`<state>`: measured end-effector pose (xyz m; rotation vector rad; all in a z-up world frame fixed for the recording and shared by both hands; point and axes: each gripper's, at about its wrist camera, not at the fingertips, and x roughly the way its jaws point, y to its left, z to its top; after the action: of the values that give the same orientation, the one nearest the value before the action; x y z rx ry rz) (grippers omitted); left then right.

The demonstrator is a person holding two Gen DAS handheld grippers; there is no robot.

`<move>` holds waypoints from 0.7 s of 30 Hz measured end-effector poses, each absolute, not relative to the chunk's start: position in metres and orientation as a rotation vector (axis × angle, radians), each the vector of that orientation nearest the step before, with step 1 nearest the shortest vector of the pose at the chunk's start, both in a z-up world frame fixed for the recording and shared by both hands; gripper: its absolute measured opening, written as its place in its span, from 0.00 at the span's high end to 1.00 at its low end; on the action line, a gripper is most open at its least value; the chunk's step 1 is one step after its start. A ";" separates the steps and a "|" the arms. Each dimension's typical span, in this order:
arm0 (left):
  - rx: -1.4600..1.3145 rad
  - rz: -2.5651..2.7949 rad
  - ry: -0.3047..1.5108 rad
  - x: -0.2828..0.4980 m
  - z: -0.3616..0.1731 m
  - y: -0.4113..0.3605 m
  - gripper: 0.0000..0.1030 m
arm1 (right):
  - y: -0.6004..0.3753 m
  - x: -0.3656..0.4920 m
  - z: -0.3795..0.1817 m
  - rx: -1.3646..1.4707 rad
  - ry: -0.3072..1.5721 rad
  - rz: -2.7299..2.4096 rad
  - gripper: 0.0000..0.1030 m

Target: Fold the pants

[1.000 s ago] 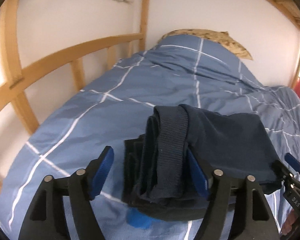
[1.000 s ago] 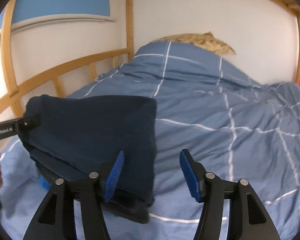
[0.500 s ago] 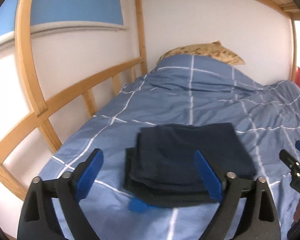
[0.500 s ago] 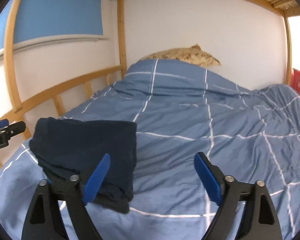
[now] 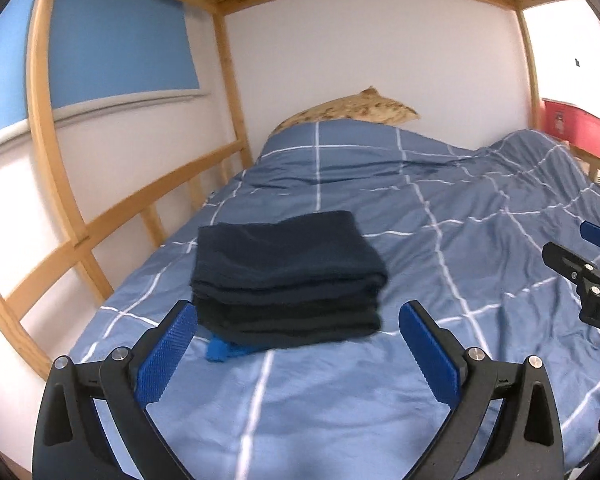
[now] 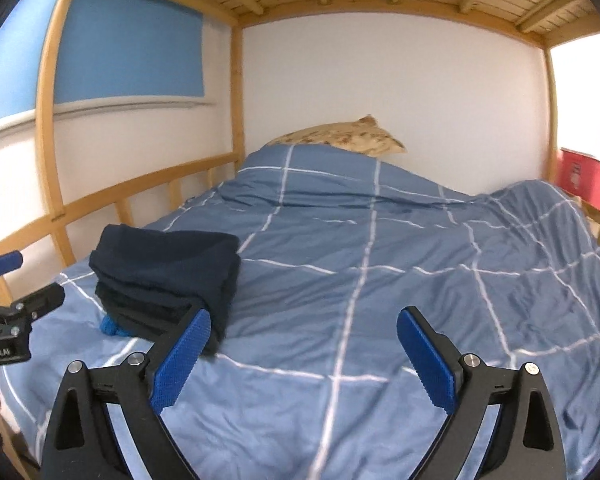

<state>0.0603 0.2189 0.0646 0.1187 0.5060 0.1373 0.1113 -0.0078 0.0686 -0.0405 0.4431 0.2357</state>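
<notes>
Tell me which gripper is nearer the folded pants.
Left. The left gripper faces the pants straight on, jaws open just short of them; the right gripper is off to their right, open over the duvet.

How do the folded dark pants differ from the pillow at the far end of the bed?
The pants are dark navy and plain; the pillow is tan with a brown pattern. The pants lie fully exposed on top of the blue checked duvet; the pillow is partly tucked under it. The pants are a squared, layered stack; the pillow looks plump with a pointed corner.
</notes>
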 end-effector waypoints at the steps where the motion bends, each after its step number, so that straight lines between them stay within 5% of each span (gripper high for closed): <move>1: 0.114 0.128 0.499 0.054 0.064 0.211 0.00 | -0.015 0.104 0.068 -0.037 0.447 0.229 0.07; 21: 0.041 0.076 0.528 -0.011 0.040 0.118 0.00 | -0.103 0.018 0.045 -0.010 0.488 0.124 0.07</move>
<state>-0.0109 0.1184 0.0397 0.0409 0.5283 0.0756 0.0179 -0.1034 0.0453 -0.0105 0.4877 0.1243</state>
